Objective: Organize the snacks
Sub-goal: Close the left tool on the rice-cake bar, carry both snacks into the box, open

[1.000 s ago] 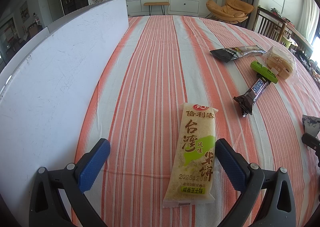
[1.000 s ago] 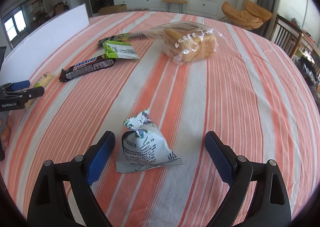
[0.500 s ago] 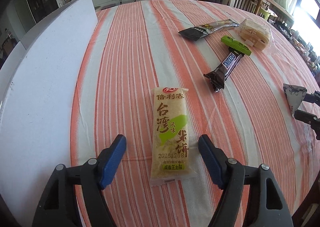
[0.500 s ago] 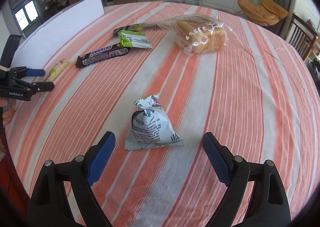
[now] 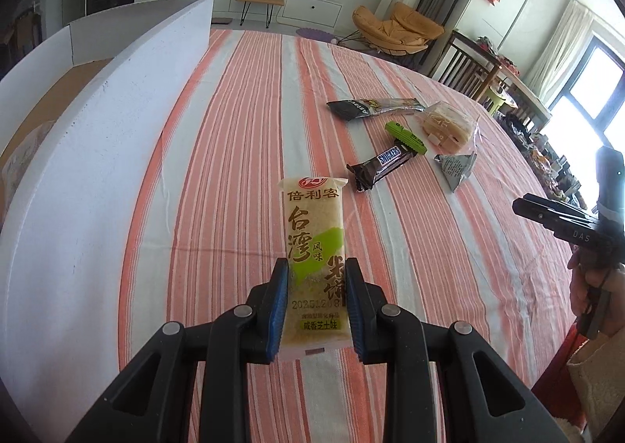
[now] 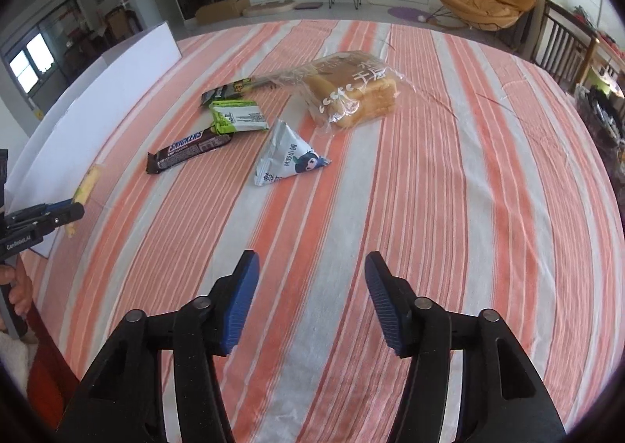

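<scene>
Both changed: left tool (image 5: 316, 304) now pinches rice cracker (image 5: 315, 243); right tool (image 6: 310, 300) spread.

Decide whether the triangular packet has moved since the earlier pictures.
Yes. The triangular packet now lies close to the Snickers bar, away from the right gripper.

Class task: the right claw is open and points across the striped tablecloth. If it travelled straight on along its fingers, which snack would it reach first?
Probably the triangular foil snack pouch, lying slightly left of the right claw's centre line. Only bare striped tablecloth lies before it. The bagged bread sits farther back; depth is uncertain.
</scene>
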A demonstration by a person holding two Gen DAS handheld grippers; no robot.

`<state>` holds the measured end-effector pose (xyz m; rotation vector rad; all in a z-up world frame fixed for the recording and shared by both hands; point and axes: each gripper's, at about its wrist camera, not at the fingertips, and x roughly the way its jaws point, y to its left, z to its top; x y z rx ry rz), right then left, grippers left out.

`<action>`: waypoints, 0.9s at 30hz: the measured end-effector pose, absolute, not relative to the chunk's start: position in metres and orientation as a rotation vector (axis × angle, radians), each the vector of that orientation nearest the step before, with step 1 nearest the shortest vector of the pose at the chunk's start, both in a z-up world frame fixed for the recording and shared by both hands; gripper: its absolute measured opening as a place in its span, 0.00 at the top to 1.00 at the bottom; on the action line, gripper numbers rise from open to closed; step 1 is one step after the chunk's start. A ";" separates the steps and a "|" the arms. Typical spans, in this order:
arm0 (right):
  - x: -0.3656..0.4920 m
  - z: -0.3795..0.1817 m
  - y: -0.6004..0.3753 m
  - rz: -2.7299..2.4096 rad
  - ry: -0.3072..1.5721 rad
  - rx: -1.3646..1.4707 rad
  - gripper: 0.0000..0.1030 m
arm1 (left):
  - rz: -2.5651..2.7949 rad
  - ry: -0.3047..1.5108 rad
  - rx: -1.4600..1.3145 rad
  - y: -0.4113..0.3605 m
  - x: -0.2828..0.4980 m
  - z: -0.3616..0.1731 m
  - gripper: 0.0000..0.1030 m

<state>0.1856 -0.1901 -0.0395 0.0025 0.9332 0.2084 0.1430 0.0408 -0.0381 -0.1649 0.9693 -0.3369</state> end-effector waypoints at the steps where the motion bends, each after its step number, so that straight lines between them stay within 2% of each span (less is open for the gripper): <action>1: 0.195 -0.037 -0.184 0.217 0.911 -0.008 0.30 | -0.341 0.963 -0.186 0.042 0.138 -0.037 0.74; 7: 0.263 -0.068 -0.148 0.182 0.927 -0.137 0.32 | -0.337 0.965 -0.243 0.048 0.122 -0.039 0.74; 8: 0.267 -0.075 -0.144 0.190 0.948 -0.153 0.36 | -0.338 0.965 -0.246 0.050 0.119 -0.039 0.74; 9: 0.269 -0.082 -0.143 0.192 0.977 -0.161 0.64 | -0.341 0.963 -0.248 0.051 0.115 -0.038 0.74; 10: 0.266 -0.081 -0.145 0.187 0.955 -0.148 0.63 | -0.343 0.957 -0.246 0.052 0.112 -0.036 0.74; 12: 0.259 -0.076 -0.152 0.193 0.954 -0.096 0.67 | -0.345 0.941 -0.249 0.054 0.108 -0.033 0.74; 19: 0.220 -0.025 -0.157 0.294 0.943 0.053 0.68 | -0.423 0.905 -0.361 0.059 0.102 -0.008 0.74; 23: 0.203 0.029 -0.099 0.466 0.901 0.070 0.69 | -0.434 0.840 -0.436 0.092 0.105 0.033 0.74; 27: 0.194 0.085 -0.005 0.691 0.831 0.092 0.69 | -0.288 0.767 -0.402 0.156 0.110 0.077 0.74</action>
